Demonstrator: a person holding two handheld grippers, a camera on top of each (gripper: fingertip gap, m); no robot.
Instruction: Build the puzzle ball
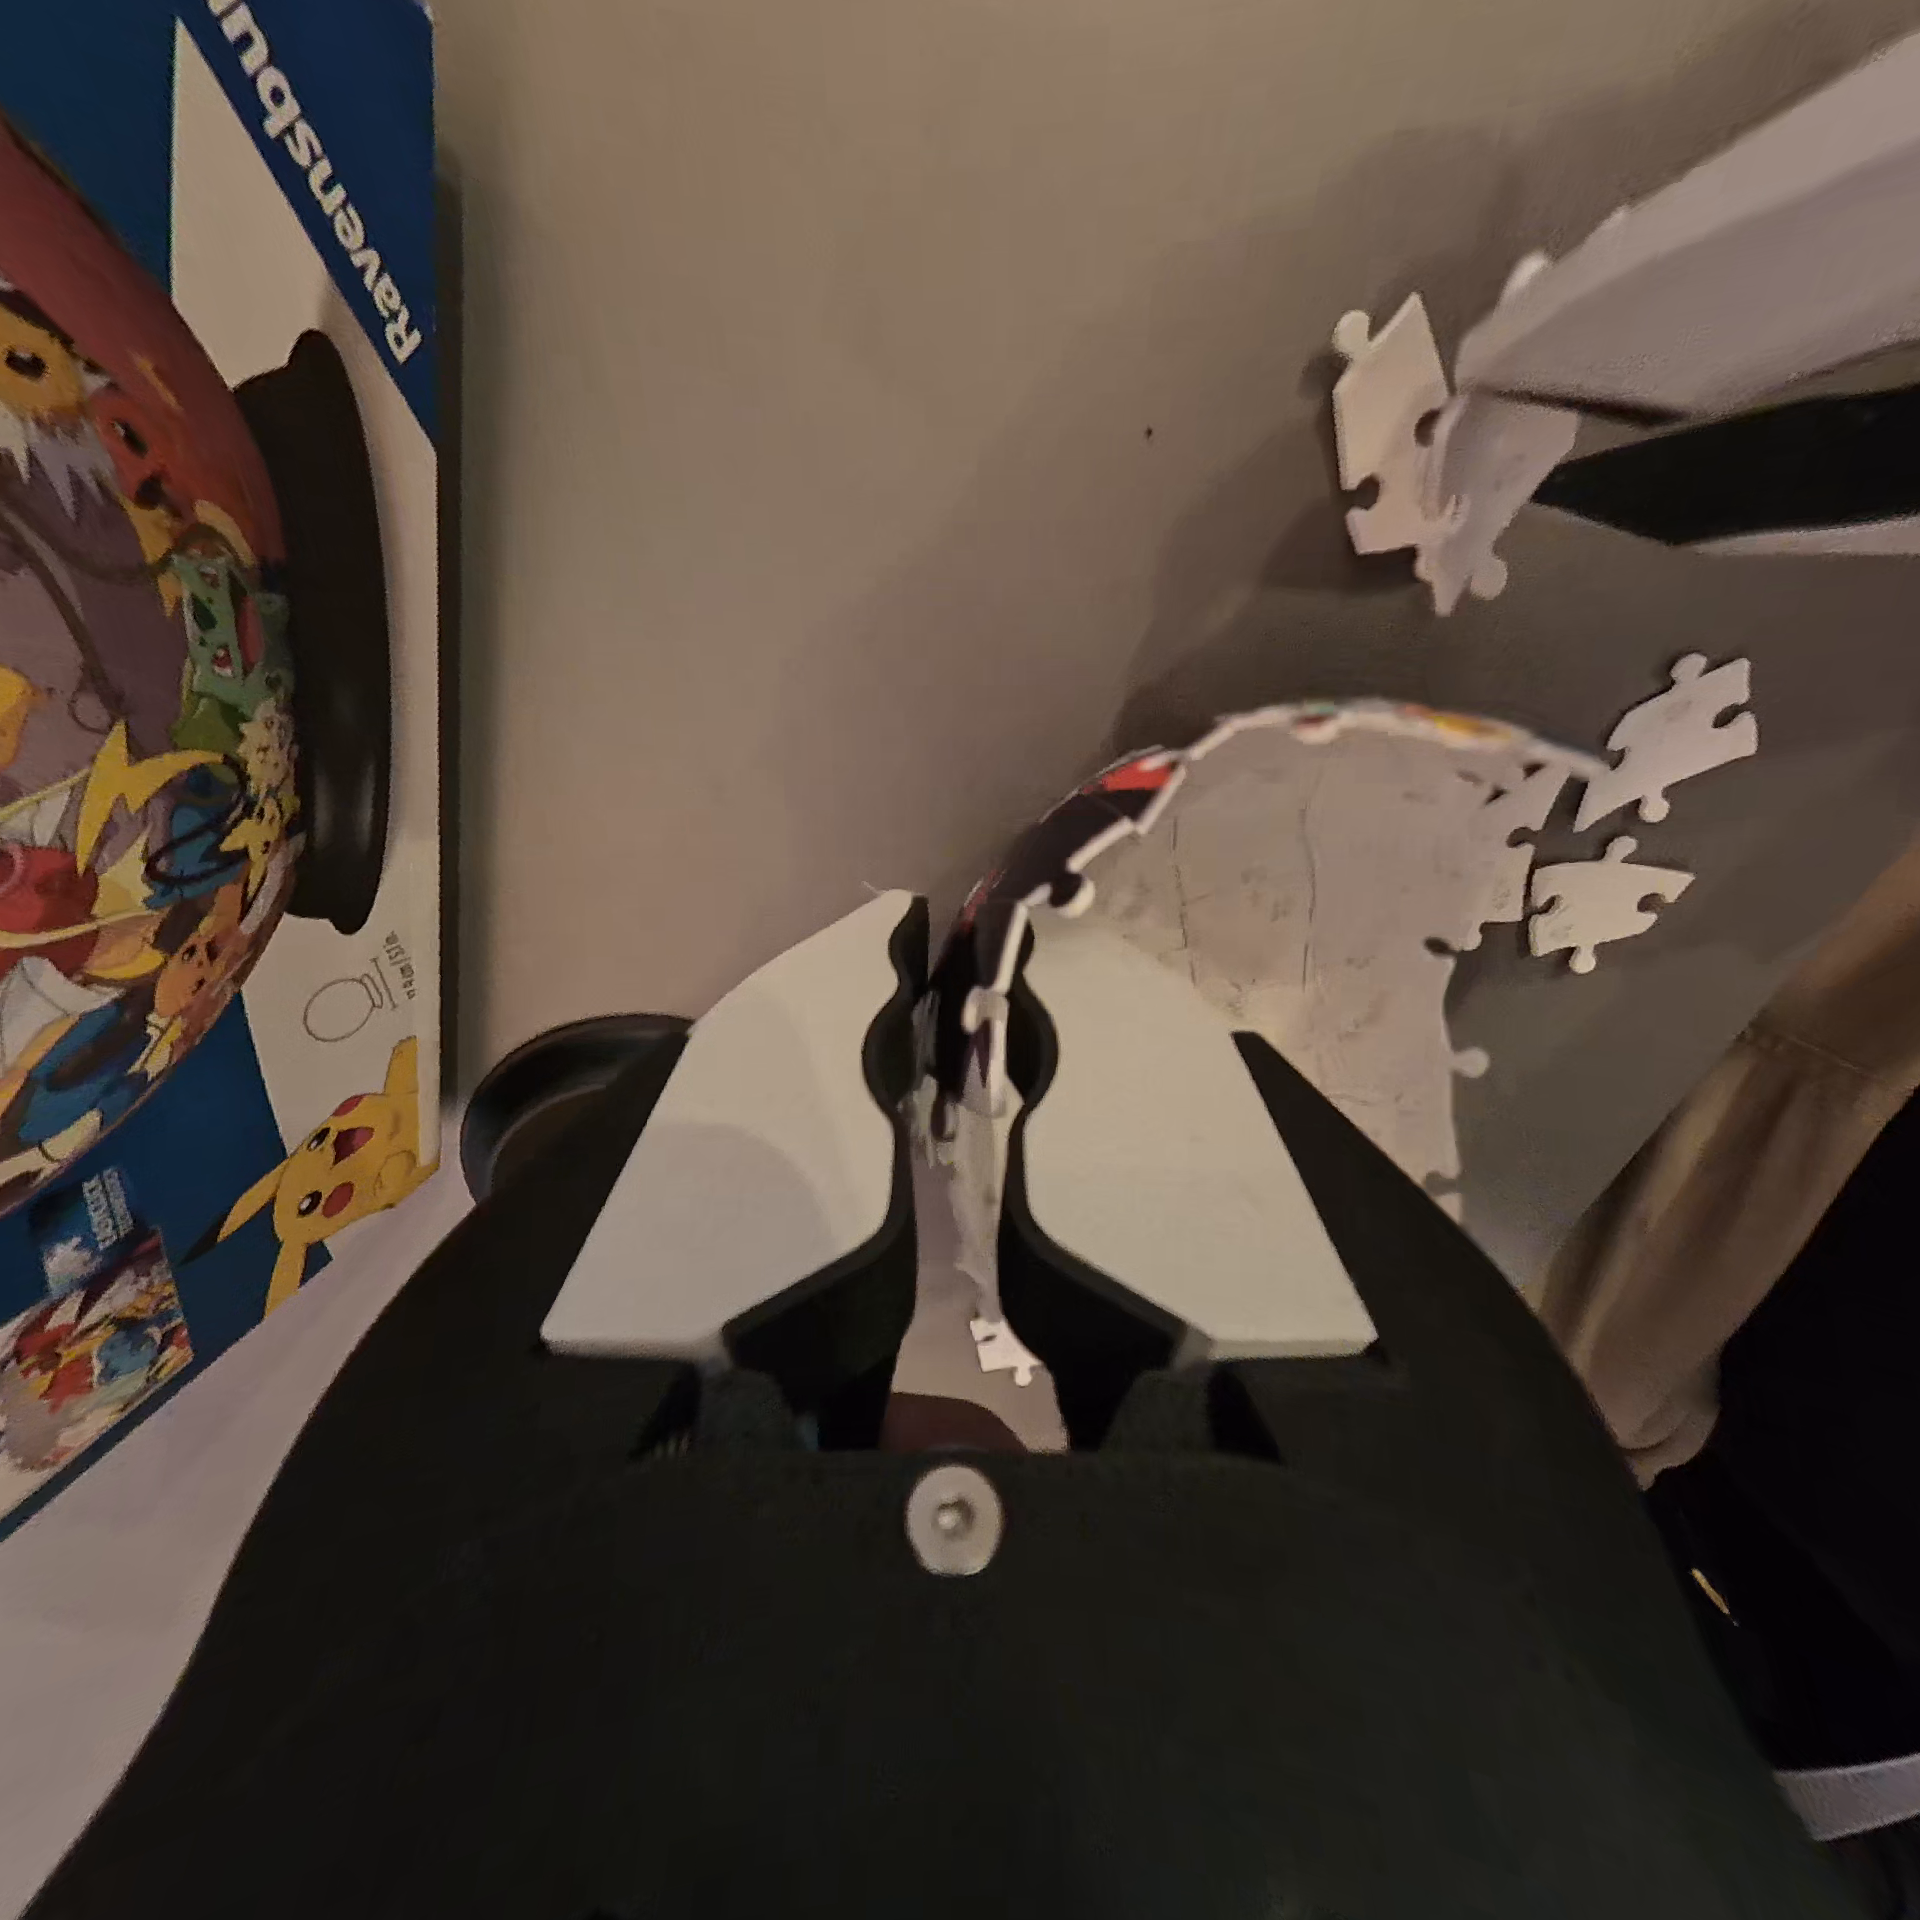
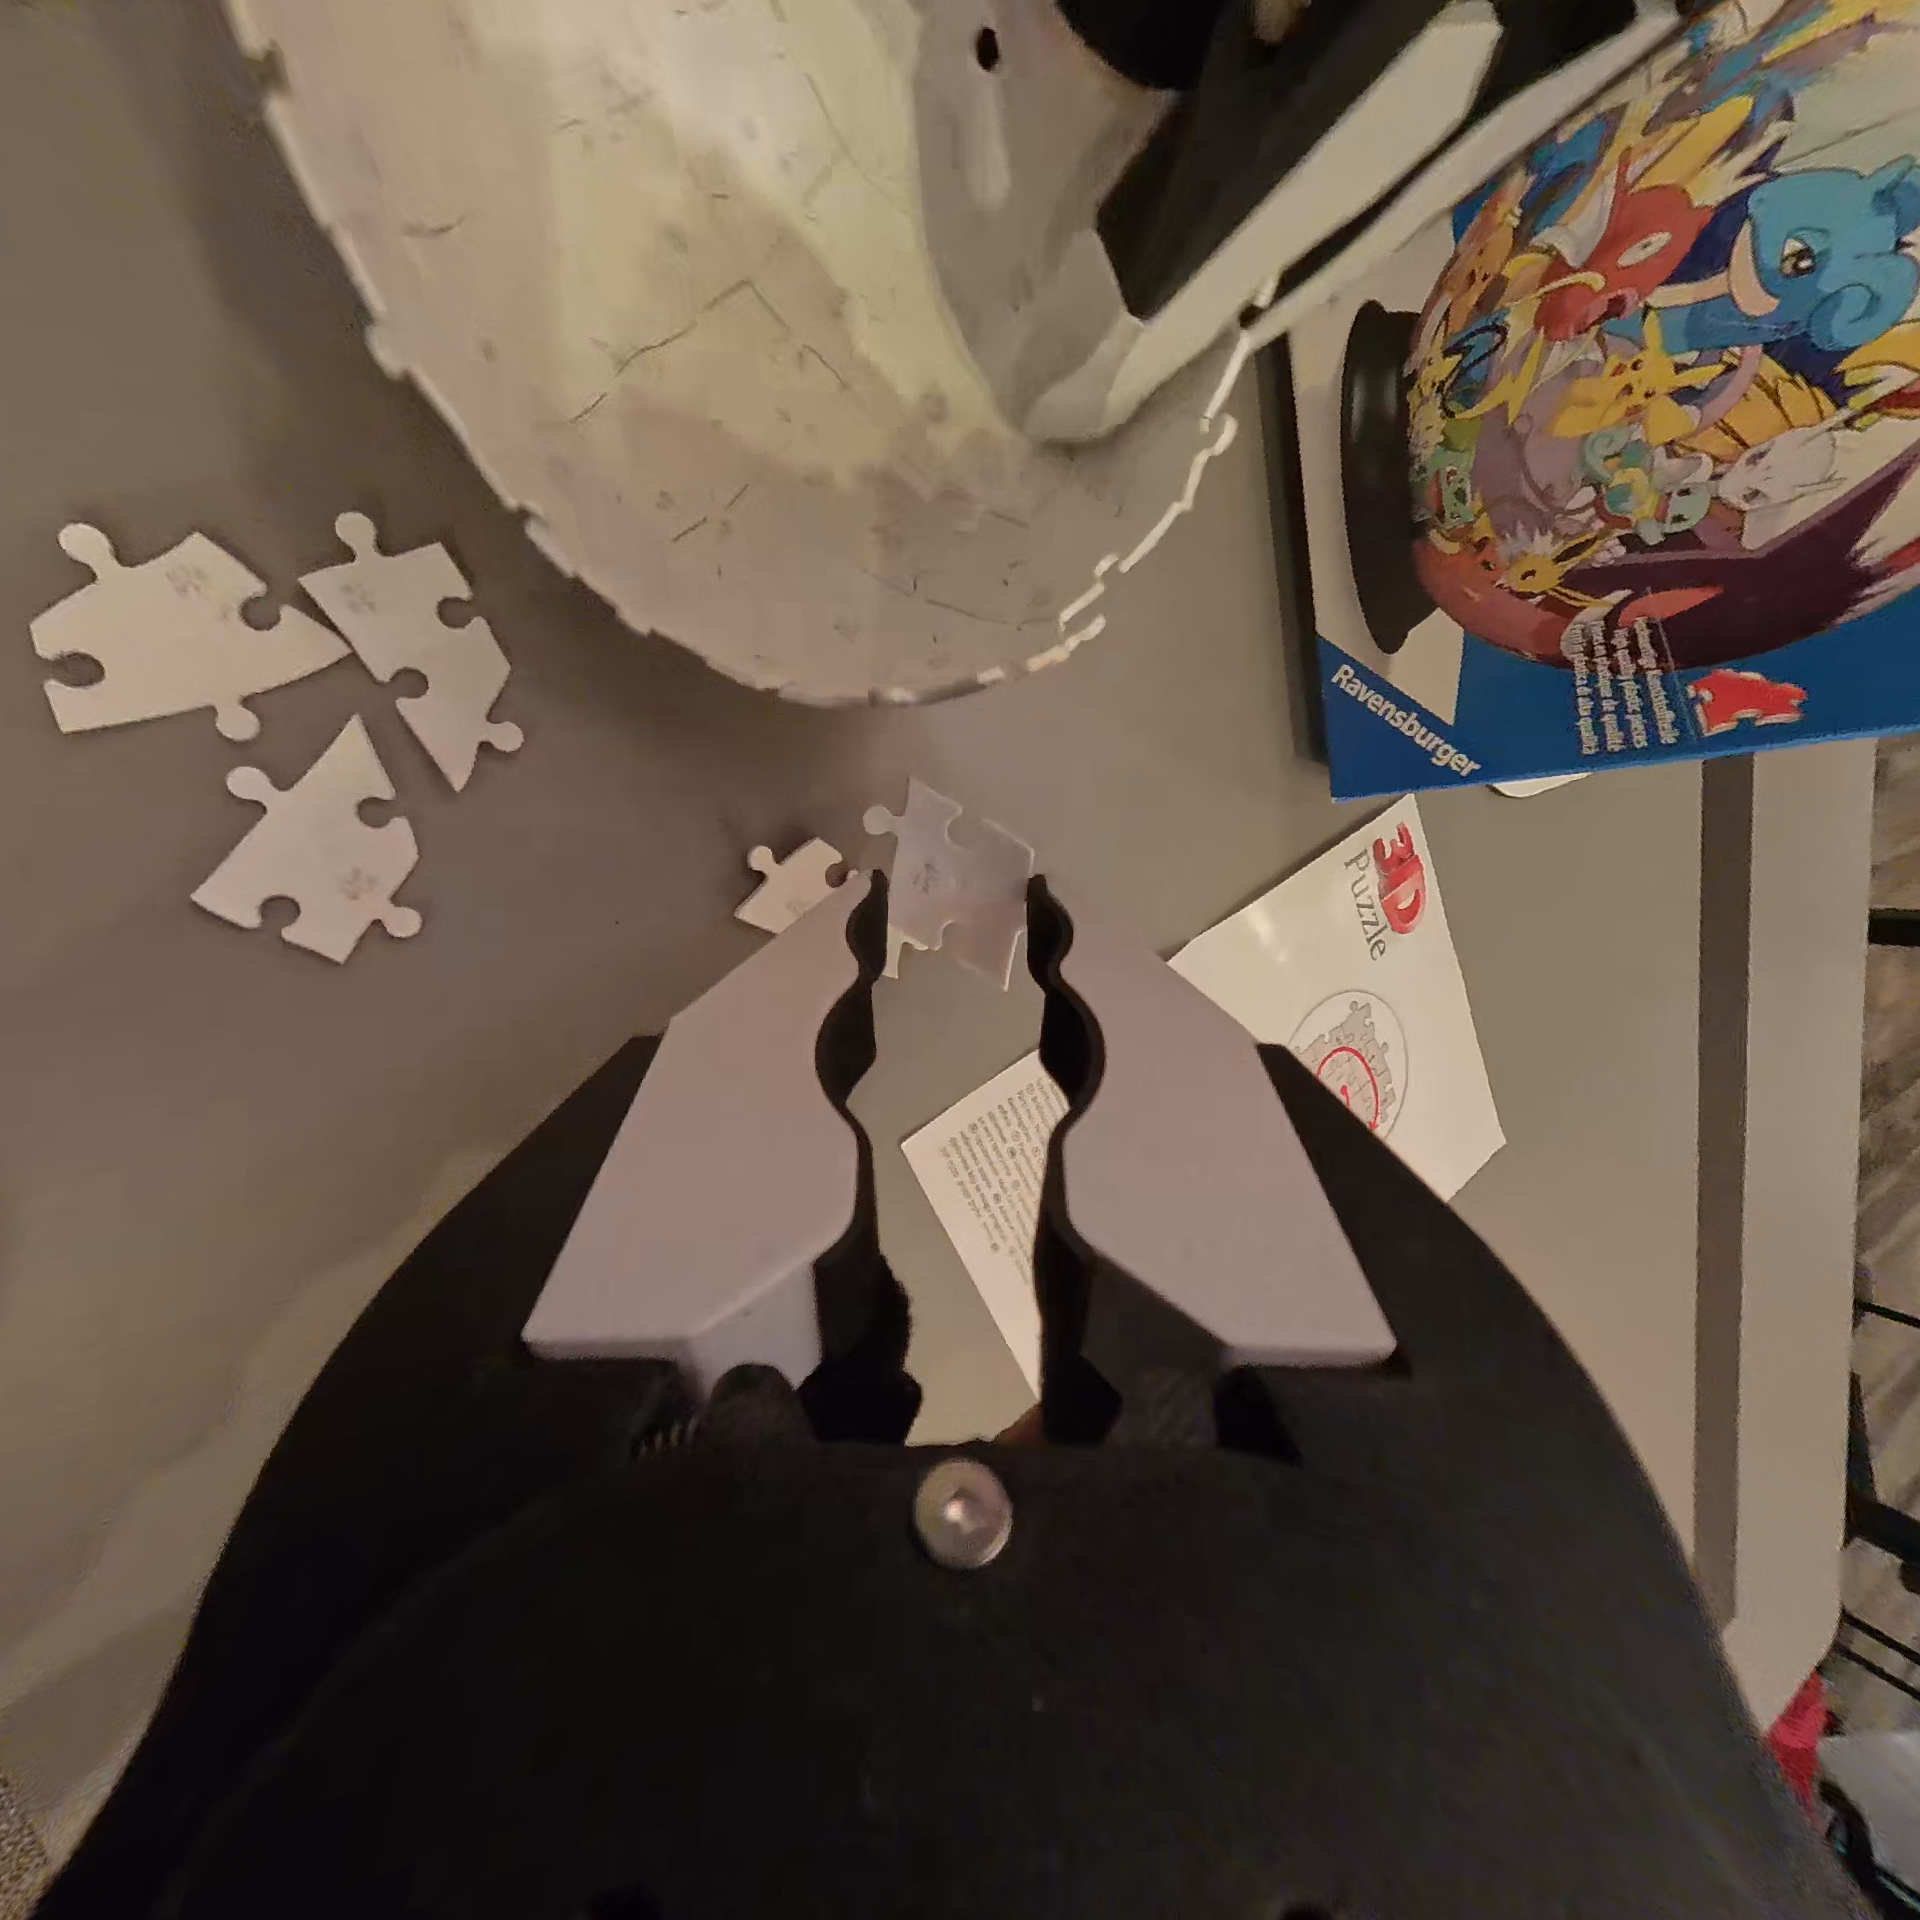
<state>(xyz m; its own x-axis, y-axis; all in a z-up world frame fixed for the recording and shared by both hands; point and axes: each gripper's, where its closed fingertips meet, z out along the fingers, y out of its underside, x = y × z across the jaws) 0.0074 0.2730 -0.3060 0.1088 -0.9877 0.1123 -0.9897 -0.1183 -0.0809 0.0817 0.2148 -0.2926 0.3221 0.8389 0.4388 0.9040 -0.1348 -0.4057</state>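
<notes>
The partly built puzzle ball is a curved shell, white inside and coloured outside. My left gripper is shut on its rim and holds it above the grey table. In the right wrist view the shell fills the top, with one of the left gripper's fingers at its right edge. My right gripper is shut on a white puzzle piece held across its fingertips, just below the shell's rim. The left wrist view shows this piece at the upper right, apart from the shell.
Several loose white pieces lie face down on the grey table. The puzzle box lies beside the shell. A black stand sits by it. A white leaflet lies under my right gripper. Tip to tip, the grippers are about 10 cm apart.
</notes>
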